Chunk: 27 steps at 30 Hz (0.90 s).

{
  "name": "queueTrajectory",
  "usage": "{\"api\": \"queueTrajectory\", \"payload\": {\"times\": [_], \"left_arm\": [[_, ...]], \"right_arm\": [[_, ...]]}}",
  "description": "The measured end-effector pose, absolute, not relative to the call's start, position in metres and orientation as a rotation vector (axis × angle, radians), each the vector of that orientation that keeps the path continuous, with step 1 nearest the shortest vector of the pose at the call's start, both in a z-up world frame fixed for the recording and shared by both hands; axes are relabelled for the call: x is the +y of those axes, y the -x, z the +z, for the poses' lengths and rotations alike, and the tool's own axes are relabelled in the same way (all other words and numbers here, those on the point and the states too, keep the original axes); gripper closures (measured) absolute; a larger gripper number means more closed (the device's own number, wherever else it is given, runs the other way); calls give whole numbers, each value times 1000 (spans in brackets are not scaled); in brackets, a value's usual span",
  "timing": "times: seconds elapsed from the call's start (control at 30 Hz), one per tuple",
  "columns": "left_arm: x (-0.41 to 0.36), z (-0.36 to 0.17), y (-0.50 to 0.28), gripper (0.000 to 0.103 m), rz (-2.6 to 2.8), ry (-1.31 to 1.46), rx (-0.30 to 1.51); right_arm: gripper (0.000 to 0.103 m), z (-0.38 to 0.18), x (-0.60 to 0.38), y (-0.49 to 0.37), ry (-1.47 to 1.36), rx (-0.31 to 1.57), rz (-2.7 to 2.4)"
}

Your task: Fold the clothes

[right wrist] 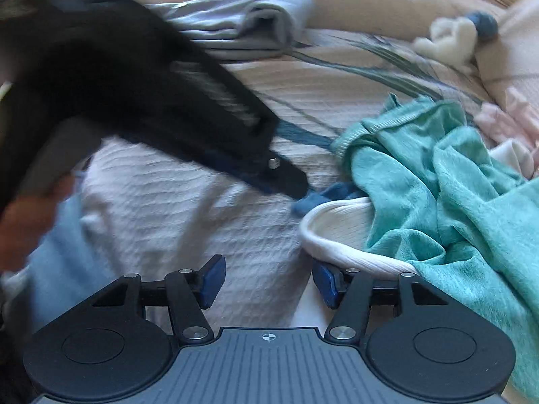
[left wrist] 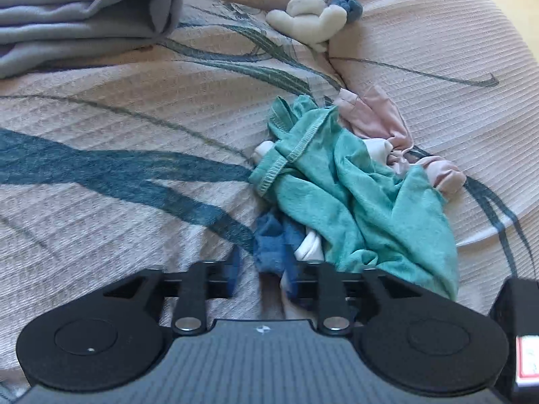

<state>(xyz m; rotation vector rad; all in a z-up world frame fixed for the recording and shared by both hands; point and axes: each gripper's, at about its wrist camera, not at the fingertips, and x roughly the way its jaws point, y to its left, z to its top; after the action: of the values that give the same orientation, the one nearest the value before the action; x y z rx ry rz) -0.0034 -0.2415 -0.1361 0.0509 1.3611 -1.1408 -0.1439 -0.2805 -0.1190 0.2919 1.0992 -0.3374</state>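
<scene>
Both tongs open over the laundry heap on the bed.

My left gripper point(left wrist: 262, 279) gapes about halfway at the blue sock point(left wrist: 269, 235), gripping nothing; my right gripper point(right wrist: 267, 282) stands equally apart, empty, beside the white ribbed garment point(right wrist: 337, 232). Beyond lies the teal top point(left wrist: 363, 195): light, limp, slippery; I'd pinch its stitched hem. Farther off, folded grey cloth point(left wrist: 84, 13).

Crumpled teal garment point(left wrist: 363, 188) heaped over white point(right wrist: 340, 232), blue point(left wrist: 273, 239), seemingly pink point(left wrist: 380, 118) pieces; unfolded, on bedspread point(left wrist: 118, 128)
</scene>
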Motion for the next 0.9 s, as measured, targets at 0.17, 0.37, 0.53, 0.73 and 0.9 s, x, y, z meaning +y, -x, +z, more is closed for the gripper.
{"api": "queueTrajectory", "payload": {"times": [0.17, 0.37, 0.53, 0.73, 0.9], "left_arm": [[-242, -136, 2, 40, -1117, -76, 1331], [-246, -140, 7, 33, -1154, -87, 1347], [-260, -156, 13, 22, -1186, -44, 1419], [-262, -168, 8, 41, -1087, 104, 1480], [-267, -178, 8, 98, -1031, 150, 1573]], "right_arm": [[103, -114, -290, 165, -191, 1116, -516], [103, -82, -288, 185, -66, 1047, -679], [103, -79, -300, 191, -74, 1048, -628], [100, -77, -297, 193, -69, 1043, -591], [87, -76, -291, 192, -60, 1040, -564]]}}
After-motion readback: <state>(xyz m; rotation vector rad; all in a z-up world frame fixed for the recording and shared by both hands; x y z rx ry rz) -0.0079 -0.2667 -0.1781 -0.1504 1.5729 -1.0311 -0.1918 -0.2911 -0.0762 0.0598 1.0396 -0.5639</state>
